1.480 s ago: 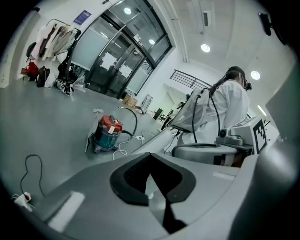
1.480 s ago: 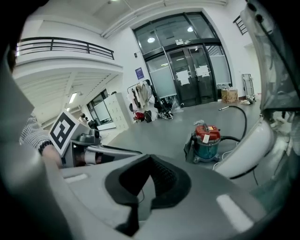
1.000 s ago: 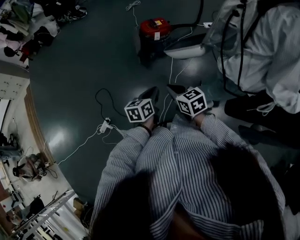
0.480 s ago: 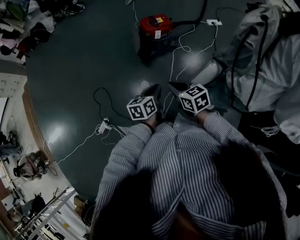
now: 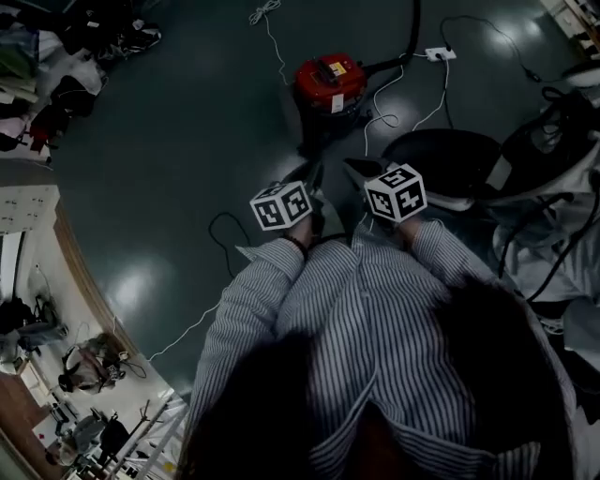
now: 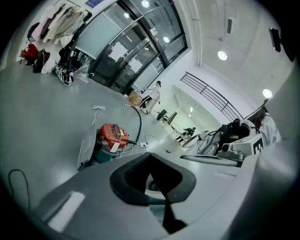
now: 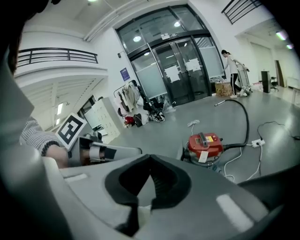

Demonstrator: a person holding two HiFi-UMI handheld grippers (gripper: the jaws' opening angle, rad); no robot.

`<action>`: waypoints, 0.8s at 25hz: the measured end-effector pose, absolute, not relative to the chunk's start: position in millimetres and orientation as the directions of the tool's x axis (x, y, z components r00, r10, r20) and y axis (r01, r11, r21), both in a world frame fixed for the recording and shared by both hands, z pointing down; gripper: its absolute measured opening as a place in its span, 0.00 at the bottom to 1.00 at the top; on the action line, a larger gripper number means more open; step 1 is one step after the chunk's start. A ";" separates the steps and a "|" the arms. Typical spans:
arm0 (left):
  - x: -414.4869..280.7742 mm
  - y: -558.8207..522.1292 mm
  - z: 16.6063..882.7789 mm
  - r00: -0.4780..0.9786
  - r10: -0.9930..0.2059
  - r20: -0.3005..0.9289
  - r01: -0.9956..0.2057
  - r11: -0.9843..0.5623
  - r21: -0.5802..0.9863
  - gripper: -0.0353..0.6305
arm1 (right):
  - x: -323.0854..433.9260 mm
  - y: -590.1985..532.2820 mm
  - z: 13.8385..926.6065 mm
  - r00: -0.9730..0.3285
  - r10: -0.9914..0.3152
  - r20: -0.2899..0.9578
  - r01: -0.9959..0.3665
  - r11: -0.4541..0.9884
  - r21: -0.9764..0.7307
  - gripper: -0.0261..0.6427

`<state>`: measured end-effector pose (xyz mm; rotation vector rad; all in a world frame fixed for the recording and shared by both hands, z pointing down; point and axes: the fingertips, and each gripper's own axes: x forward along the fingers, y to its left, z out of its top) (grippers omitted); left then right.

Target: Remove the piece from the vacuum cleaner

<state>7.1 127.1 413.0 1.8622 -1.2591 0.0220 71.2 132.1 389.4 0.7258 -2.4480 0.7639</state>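
We see a glossy dark green floor (image 5: 159, 141) with a white power strip (image 5: 439, 53) and a thin white cable (image 5: 267, 14) lying on it, and a black cable loop (image 5: 214, 232) nearer us. Clothes and bags (image 5: 56, 66) are piled at the edge. Beyond stand glass doors (image 7: 183, 70), a clothes rack (image 7: 129, 101) to one side of them and a person (image 7: 232, 68) in white near them.

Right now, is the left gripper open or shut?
Shut. In the left gripper view the tips of the left gripper meet, with nothing between them; the vacuum cleaner stands apart, ahead.
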 end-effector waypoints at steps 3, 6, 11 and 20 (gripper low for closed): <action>-15.7 87.0 411.1 0.537 -0.708 0.458 -0.753 -0.158 0.638 0.06 | 48.4 81.2 389.3 -0.728 -0.373 0.575 -0.645 0.656 -0.392 0.04; -35.1 60.9 417.0 0.553 -0.684 0.476 -0.757 -0.175 0.629 0.06 | 28.9 49.5 393.5 -0.715 -0.383 0.586 -0.670 0.617 -0.414 0.04; -54.0 33.0 442.7 0.549 -0.655 0.519 -0.758 -0.129 0.640 0.06 | 13.3 16.4 407.5 -0.703 -0.368 0.608 -0.683 0.586 -0.436 0.04; -62.4 -7.8 489.5 0.510 -0.625 0.592 -0.796 -0.081 0.600 0.06 | 4.1 -9.3 454.8 -0.688 -0.238 0.686 -0.657 0.606 -0.449 0.04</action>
